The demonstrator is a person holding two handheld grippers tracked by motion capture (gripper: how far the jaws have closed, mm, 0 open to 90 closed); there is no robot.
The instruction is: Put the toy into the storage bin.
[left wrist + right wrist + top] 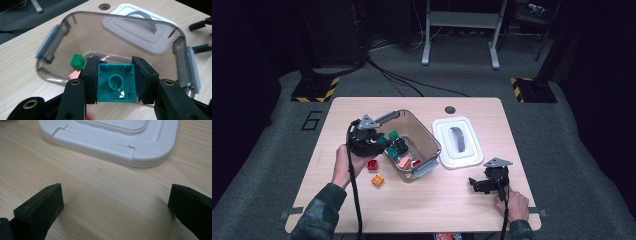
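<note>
Left gripper view shows the left gripper (pixel 115 83) pinching a teal block (pixel 116 83) by its two side walls, hollow underside facing the camera, held at the near rim of the clear bin (pixel 57 40). Inside the bin, at about 10 o'clock from the block, lie a green block (pixel 78 62) and a pink piece (pixel 75 74). Beyond the bin at 12 o'clock rests the white lid (pixel 152 48).

From the high view, the left gripper (pixel 371 141) sits at the bin's (pixel 432 140) 9 o'clock edge, with a red block (pixel 372 165) and an orange block (pixel 378 180) on the table (pixel 452 205) at its 6 o'clock.

The main risk appears to be a release too early: the block hangs over the rim rather than clearly past it, so it could strike the wall and bounce back onto the table. The jaws could also knock the light bin and shove it toward the lid (pixel 458 141).

Well apart at 4 o'clock, the right gripper (pixel 486 184) rests with jaws spread wide over bare wood, holding nothing, so it offers the bin no bracing.
</note>
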